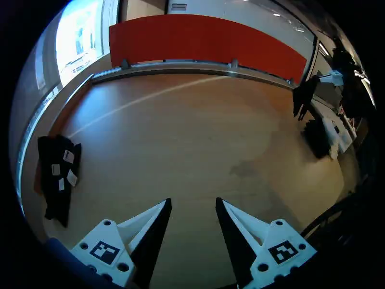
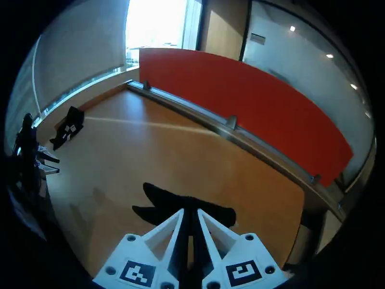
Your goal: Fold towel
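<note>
Noted first, as largest item: wooden table (image 1: 192,135), pale brown, top bare across the middle. Along its far edge, a red partition (image 1: 202,38) standing upright, seated in a metal rail (image 1: 183,67) at its base. Beyond the far left corner, a bright window (image 1: 79,41).

Located the towel (image 2: 161,200): black, lying just past the fingertips in the right gripper view, spread out to both sides over the wood, near the table's near edge. Seen also from the left gripper view, far right, as a dark cloth (image 1: 302,98) hanging below the other tool.

Recorded a second dark bundle (image 1: 58,180) flat on the table by the left edge, with several small white tags on top, well apart from the towel. Same bundle small and distant in the right gripper view (image 2: 69,126).

Right gripper (image 2: 190,212): fingers drawn nearly together, black cloth pinched between them. Same tool visible as a white shape far right in the left gripper view (image 1: 332,77).

Left gripper (image 1: 193,200): fingers spread wide, nothing between them, held over bare wood.
</note>
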{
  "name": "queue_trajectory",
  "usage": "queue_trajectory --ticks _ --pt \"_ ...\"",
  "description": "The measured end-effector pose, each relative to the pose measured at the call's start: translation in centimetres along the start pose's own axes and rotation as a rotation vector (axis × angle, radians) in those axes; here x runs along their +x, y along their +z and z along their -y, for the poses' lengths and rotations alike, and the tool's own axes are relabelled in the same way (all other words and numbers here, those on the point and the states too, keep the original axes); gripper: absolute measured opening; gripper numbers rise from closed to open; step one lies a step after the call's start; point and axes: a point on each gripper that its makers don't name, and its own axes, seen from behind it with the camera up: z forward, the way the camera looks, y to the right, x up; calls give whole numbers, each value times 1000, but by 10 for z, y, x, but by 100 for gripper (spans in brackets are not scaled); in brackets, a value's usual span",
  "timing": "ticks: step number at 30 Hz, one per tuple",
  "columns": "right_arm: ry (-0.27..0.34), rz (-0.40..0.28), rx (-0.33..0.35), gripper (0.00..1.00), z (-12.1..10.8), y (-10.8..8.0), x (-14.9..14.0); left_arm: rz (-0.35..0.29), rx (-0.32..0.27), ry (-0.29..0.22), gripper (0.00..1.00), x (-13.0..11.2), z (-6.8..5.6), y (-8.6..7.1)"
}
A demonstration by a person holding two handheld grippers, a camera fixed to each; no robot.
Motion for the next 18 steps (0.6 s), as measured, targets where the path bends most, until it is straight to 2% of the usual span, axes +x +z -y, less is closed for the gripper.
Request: queue_trajectory --ticks 5,11,18 --pt "30 12 -37 4 -37 -7 -15 7 7 6 67 1 -3 0" --pt "61 27 -65 4 -71 -12 -32 13 13 11 67 3 -10 2" --pt "82 54 -83 4 -92 -15 -53 17 13 20 67 4 -21 2"
